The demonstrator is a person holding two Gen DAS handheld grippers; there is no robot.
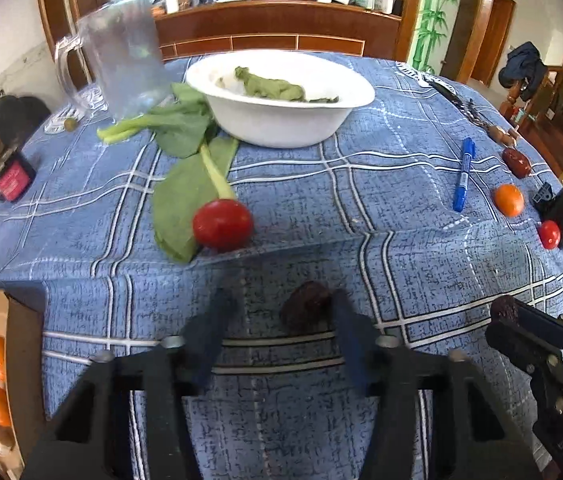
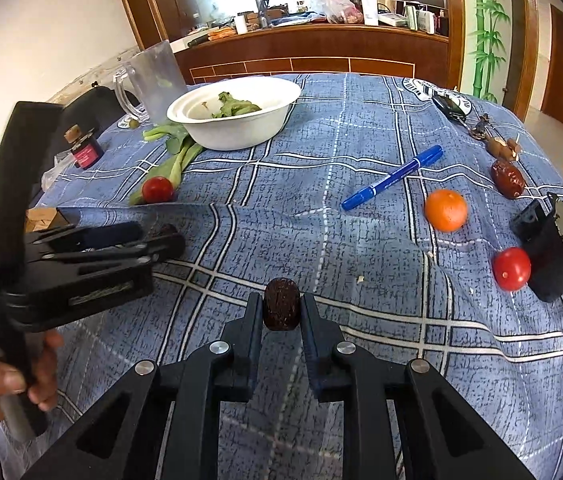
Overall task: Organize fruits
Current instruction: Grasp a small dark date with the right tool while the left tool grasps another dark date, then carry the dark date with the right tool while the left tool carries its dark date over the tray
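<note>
A blue plaid cloth [image 2: 361, 240] covers the bench, rumpled into a ridge across the middle. The right gripper [image 2: 281, 312] has its jaws clamped on a dark date [image 2: 281, 309] just above the near cloth. The left gripper [image 1: 277, 320] jaws stand apart beside another dark fruit [image 1: 306, 311] (blurred). Far behind runs a cluttered wooden counter [image 2: 313, 44].

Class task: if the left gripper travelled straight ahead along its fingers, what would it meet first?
Most likely the dark date lying between the left gripper fingers, near the right one. Beyond it sits the red tomato; depth is uncertain.
</note>
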